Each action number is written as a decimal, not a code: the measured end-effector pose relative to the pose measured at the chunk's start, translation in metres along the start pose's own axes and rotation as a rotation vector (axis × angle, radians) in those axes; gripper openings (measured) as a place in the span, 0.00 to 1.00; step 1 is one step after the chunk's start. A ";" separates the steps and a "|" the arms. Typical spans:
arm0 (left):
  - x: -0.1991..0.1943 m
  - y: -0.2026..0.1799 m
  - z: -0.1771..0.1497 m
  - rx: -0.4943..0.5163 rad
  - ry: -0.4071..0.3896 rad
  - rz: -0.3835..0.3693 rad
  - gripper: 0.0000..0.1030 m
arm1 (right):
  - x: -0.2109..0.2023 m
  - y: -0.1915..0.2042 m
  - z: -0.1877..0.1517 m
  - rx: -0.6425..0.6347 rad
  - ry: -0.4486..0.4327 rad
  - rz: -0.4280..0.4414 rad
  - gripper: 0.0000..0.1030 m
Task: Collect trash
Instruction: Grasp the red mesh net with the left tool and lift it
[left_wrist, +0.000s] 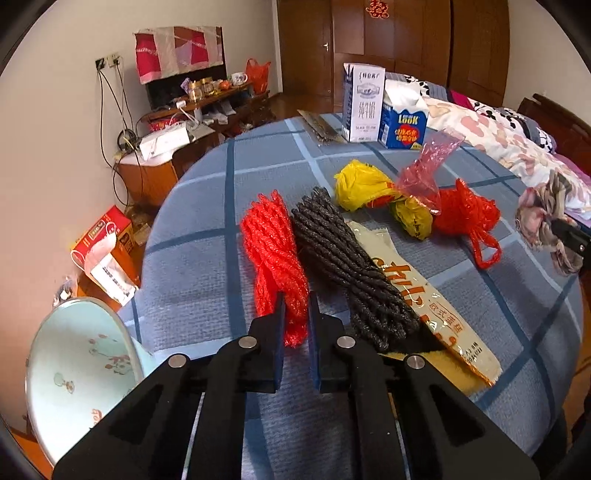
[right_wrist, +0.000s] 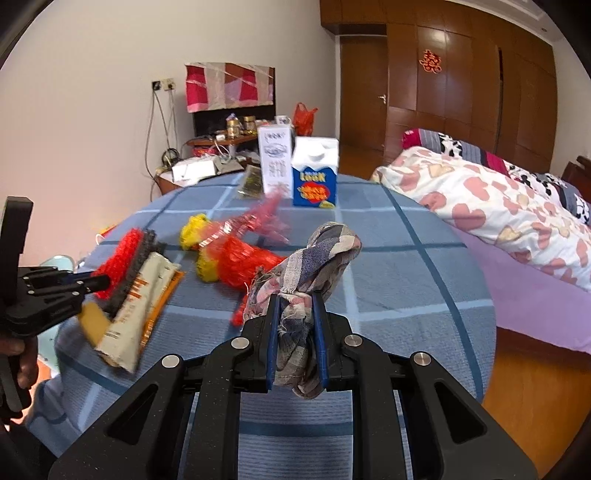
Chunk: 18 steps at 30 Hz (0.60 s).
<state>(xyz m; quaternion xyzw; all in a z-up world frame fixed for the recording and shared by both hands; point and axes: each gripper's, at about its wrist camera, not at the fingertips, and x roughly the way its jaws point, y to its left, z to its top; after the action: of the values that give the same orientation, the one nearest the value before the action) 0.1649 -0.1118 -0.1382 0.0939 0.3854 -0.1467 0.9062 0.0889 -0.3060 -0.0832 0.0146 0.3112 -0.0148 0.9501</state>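
Note:
My left gripper (left_wrist: 295, 306) is shut on the near end of a red mesh net (left_wrist: 271, 254) lying on the blue checked table (left_wrist: 207, 295). Beside it lie a dark grey mesh net (left_wrist: 343, 262) and a beige snack wrapper (left_wrist: 424, 291). Further back are a yellow plastic bag (left_wrist: 362, 184), a pink plastic bag (left_wrist: 428, 170) and a red mesh bag (left_wrist: 463, 212). My right gripper (right_wrist: 295, 299) is shut on a crumpled patterned cloth (right_wrist: 317, 254), held above the table (right_wrist: 406, 288). The left gripper (right_wrist: 92, 284) shows at the left of the right wrist view.
Two milk cartons, a tall white one (left_wrist: 362, 101) and a blue one (left_wrist: 402, 118), stand at the table's far edge. A pale green bin (left_wrist: 81, 373) sits below the table's left edge. A bed (right_wrist: 498, 206) is at the right.

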 end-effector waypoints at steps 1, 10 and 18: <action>-0.005 0.003 0.000 0.002 -0.009 0.005 0.10 | -0.002 0.004 0.002 -0.004 -0.007 0.007 0.17; -0.050 0.039 -0.009 -0.010 -0.078 0.052 0.10 | -0.009 0.052 0.020 -0.062 -0.052 0.093 0.17; -0.076 0.066 -0.024 -0.026 -0.094 0.099 0.10 | -0.001 0.102 0.035 -0.120 -0.062 0.164 0.17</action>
<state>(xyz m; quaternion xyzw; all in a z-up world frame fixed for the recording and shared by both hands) 0.1205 -0.0283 -0.0960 0.0939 0.3392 -0.1010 0.9306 0.1120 -0.2057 -0.0527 -0.0173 0.2797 0.0813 0.9565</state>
